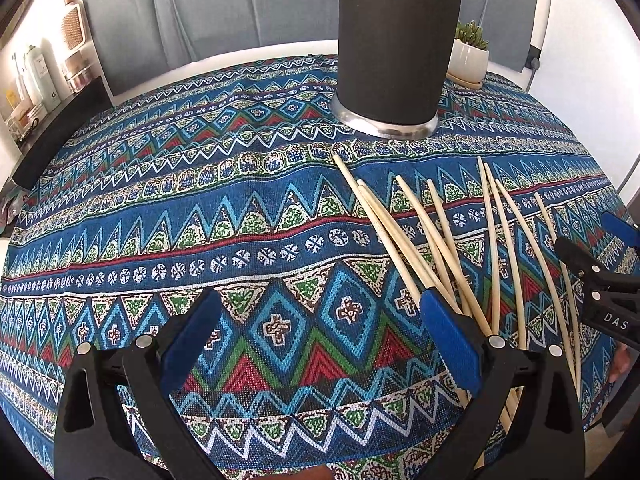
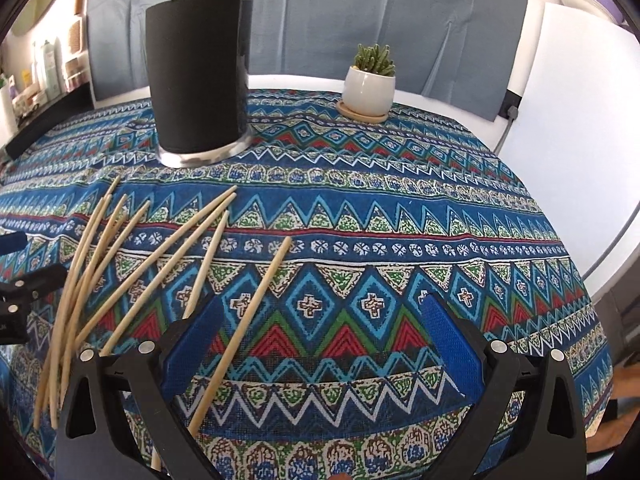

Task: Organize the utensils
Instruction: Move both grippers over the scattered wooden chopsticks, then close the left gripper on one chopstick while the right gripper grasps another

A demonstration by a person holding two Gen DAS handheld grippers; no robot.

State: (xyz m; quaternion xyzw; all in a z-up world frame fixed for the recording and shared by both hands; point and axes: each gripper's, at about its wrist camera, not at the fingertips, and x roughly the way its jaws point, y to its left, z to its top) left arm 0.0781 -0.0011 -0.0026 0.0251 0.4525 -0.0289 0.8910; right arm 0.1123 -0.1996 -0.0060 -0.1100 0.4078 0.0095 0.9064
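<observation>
Several pale wooden chopsticks [image 1: 448, 240] lie fanned out on the patterned tablecloth, at the right in the left wrist view and as chopsticks [image 2: 120, 264] at the left in the right wrist view. A tall black utensil holder [image 1: 396, 44] with a shiny metal base stands upright behind them; the right wrist view has the holder [image 2: 198, 76] at upper left. My left gripper [image 1: 320, 320] is open over bare cloth just left of the pile, its right finger above some stick ends. My right gripper [image 2: 320, 324] is open too, with one chopstick [image 2: 248, 320] running under its left finger.
A small succulent in a white pot [image 2: 370, 88] on a wooden saucer stands at the back of the table. The cloth [image 1: 160, 220] covers the whole tabletop. A white board [image 2: 580, 120] leans at the right, and shelves with bottles [image 1: 36, 80] are at far left.
</observation>
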